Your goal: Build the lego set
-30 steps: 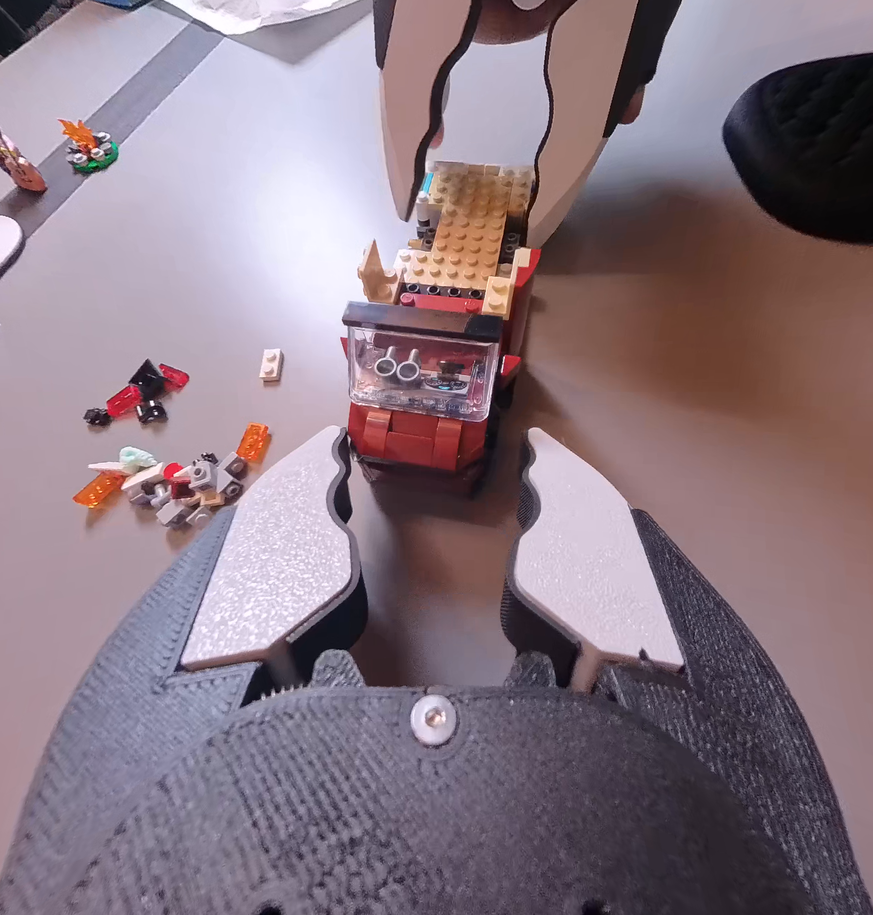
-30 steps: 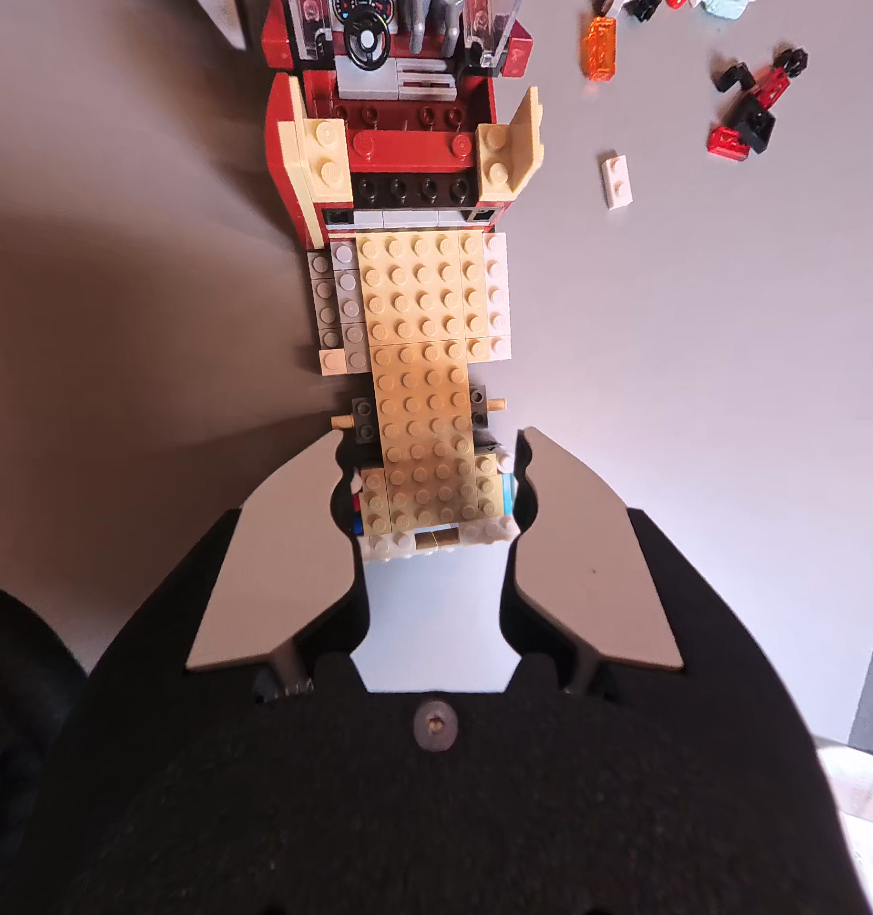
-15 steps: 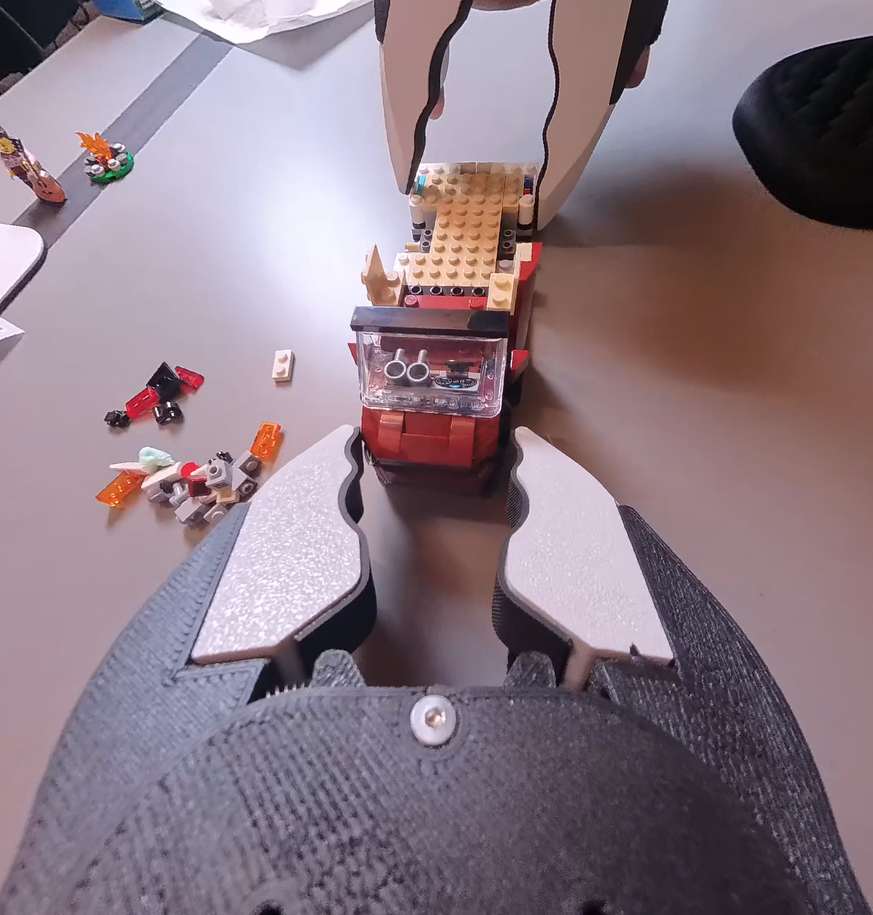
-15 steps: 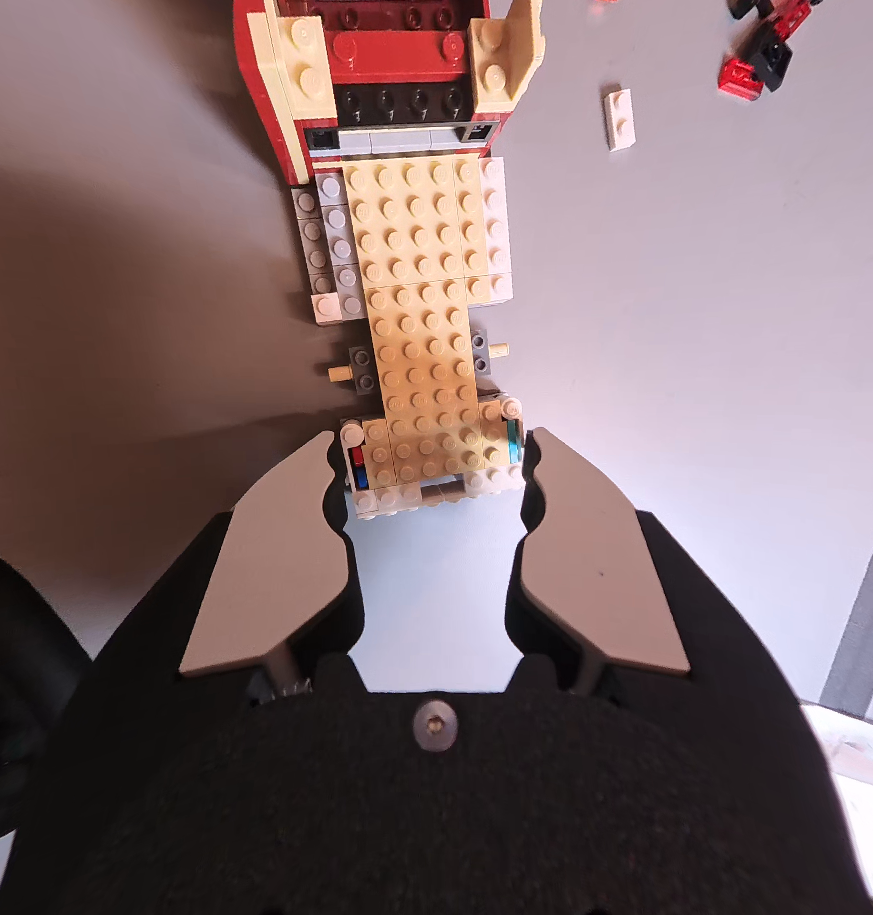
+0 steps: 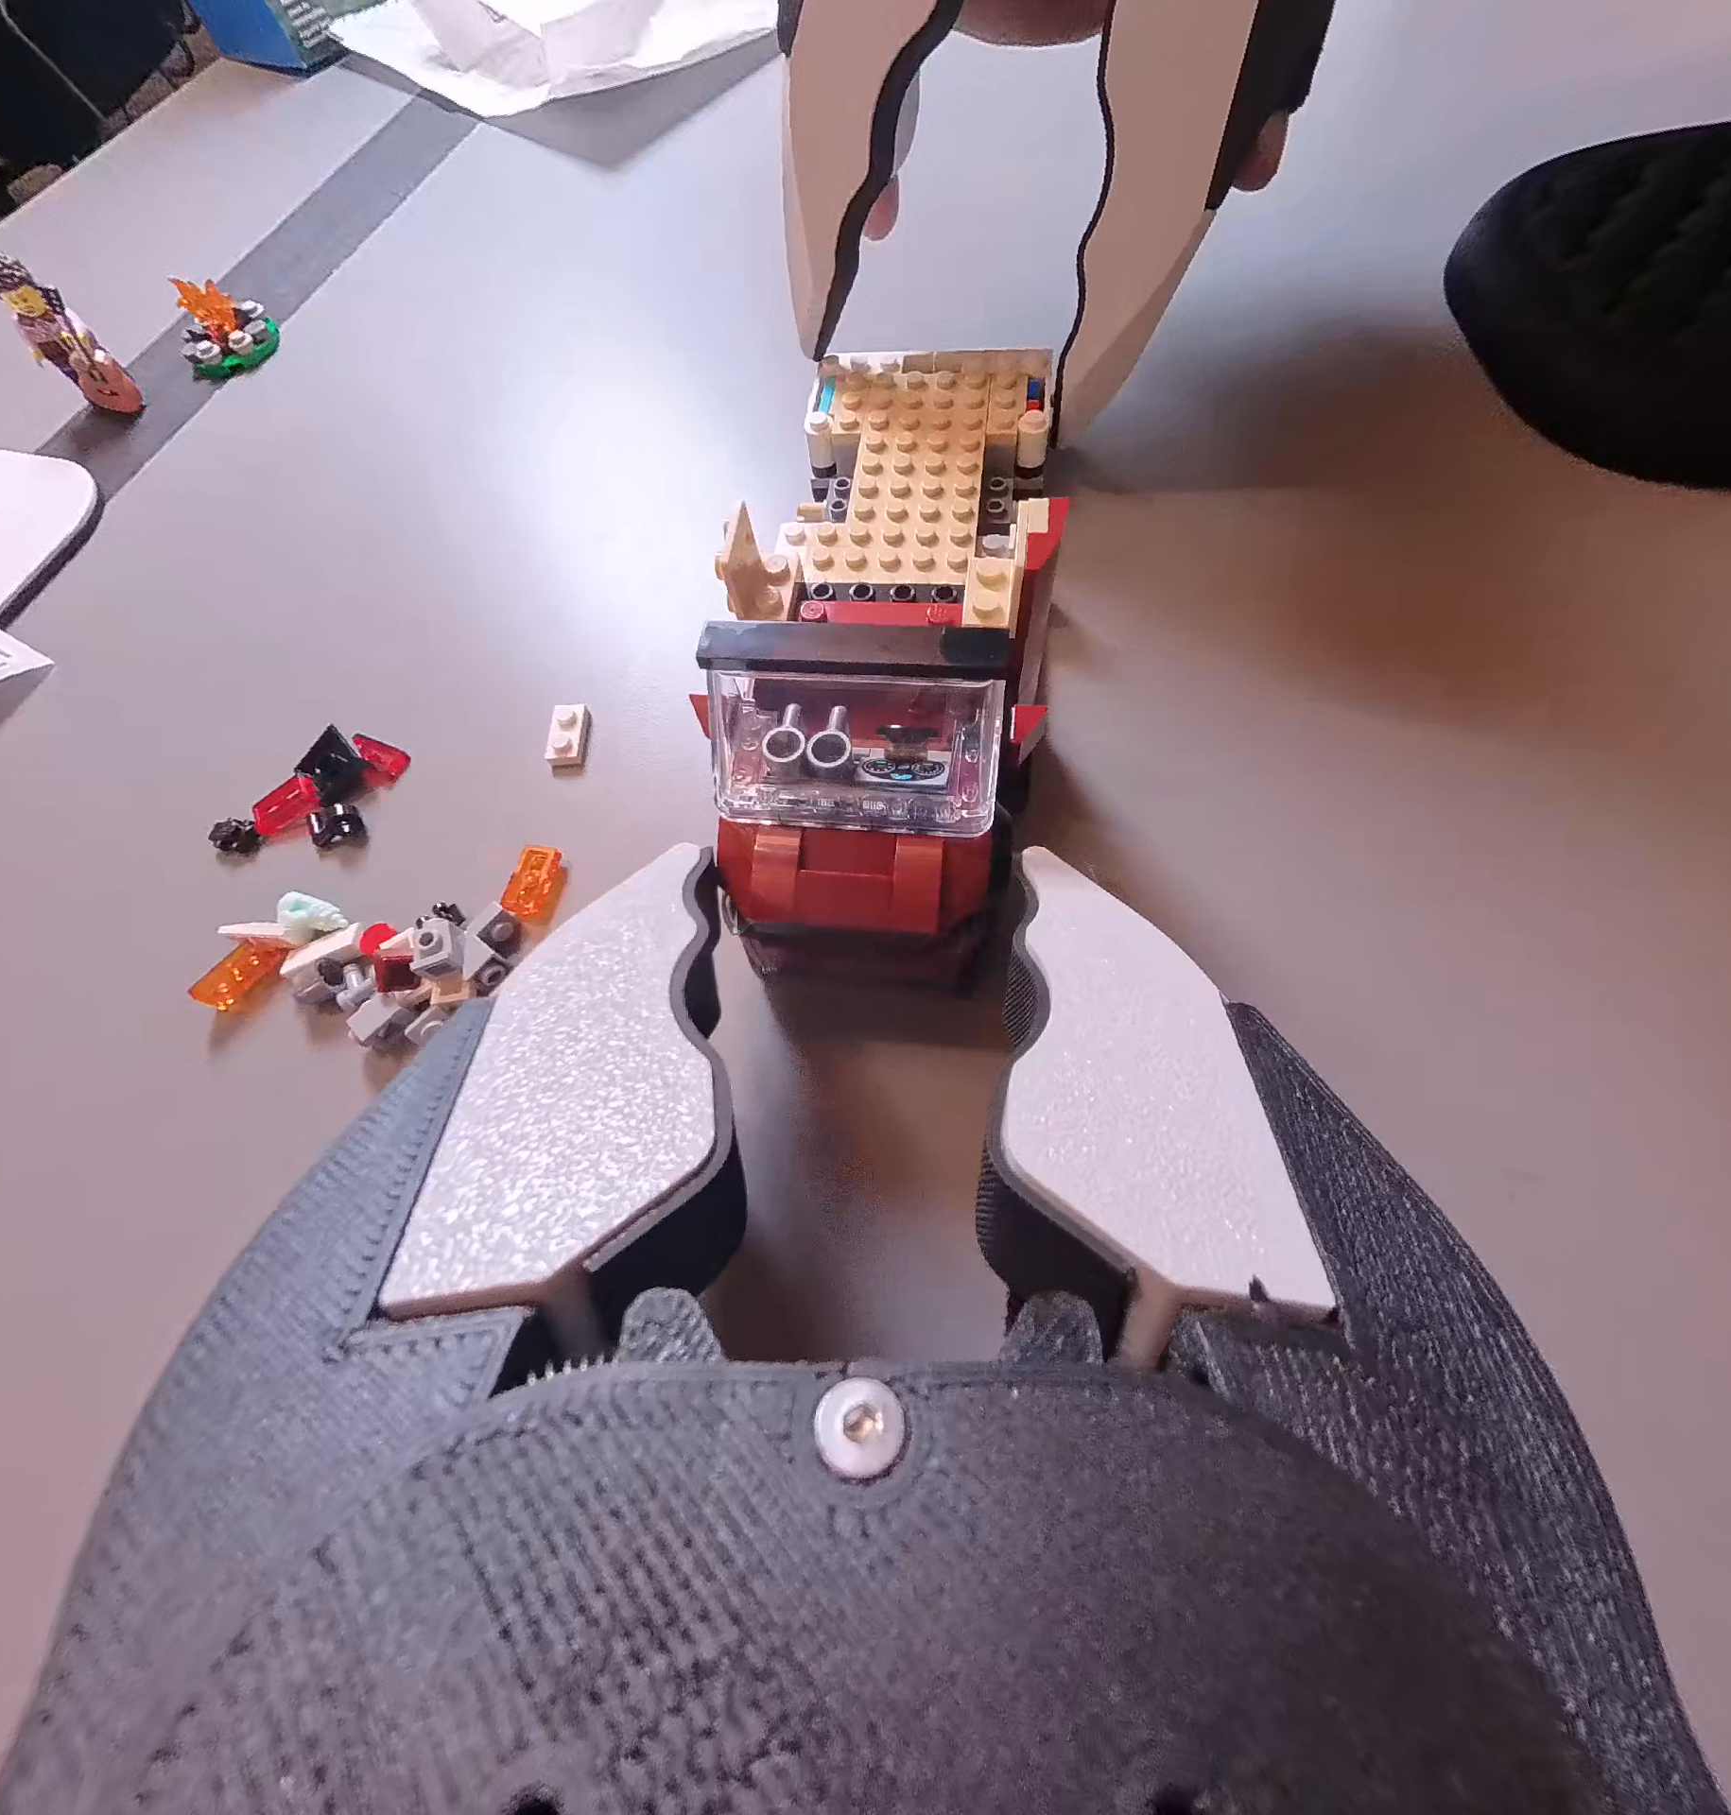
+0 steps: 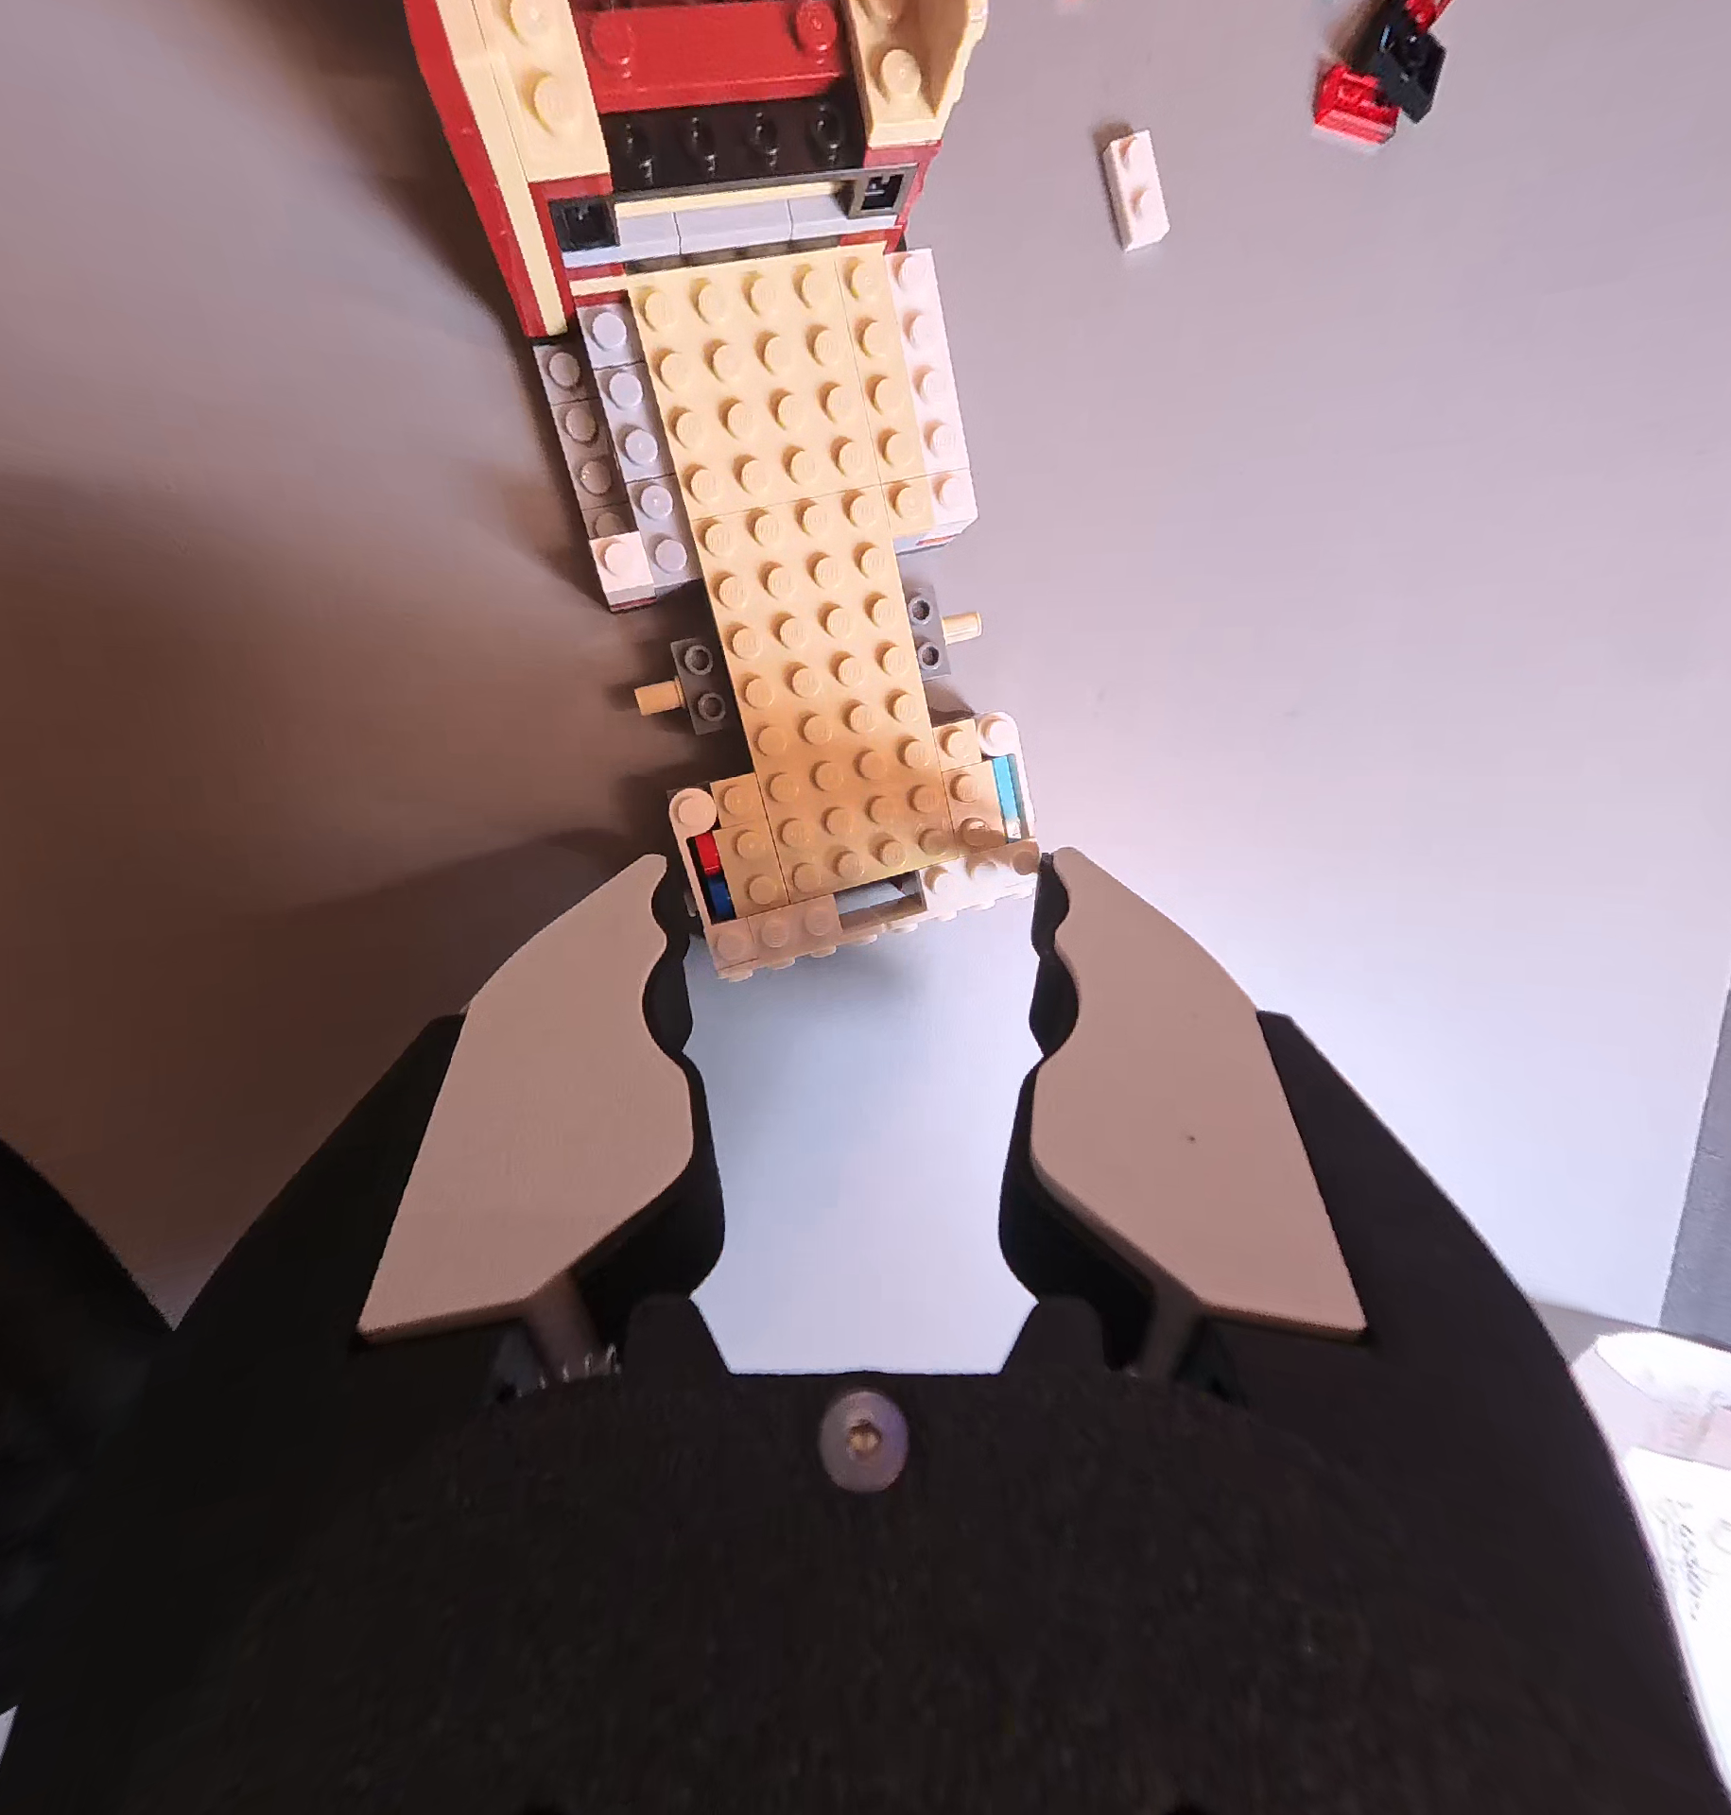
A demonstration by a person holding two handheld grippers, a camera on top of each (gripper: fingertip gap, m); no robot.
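One half-built lego vehicle (image 5: 866,687) stands on the grey-brown table (image 5: 1333,786), and we see it from both ends. In the left wrist view its dark red nose and clear windscreen face us, with a tan studded deck running away behind. In the right wrist view the same vehicle (image 6: 802,550) is cut off at the top edge, so the cab is hidden there.

The left gripper (image 5: 866,874) is spread, one finger on each side of the red nose, very near it; we cannot tell if the fingers touch the bricks. The right gripper (image 6: 851,864) is also spread, its tips just beside the two far corners of the tan deck. In the left wrist view this right gripper (image 5: 949,363) comes down from the top, and its body is cut off.

Left of the vehicle lie a small white plate (image 5: 567,735), a heap of loose pieces (image 5: 380,953) with orange clear ones, and some red and black pieces (image 5: 316,796); their shapes are hard to make out. Far left stand a minifigure (image 5: 61,334) and a small campfire build (image 5: 223,329). White paper (image 5: 547,49) lies at the far edge, partly cut off. A dark padded object (image 5: 1627,304) sits at the right, only partly in view.
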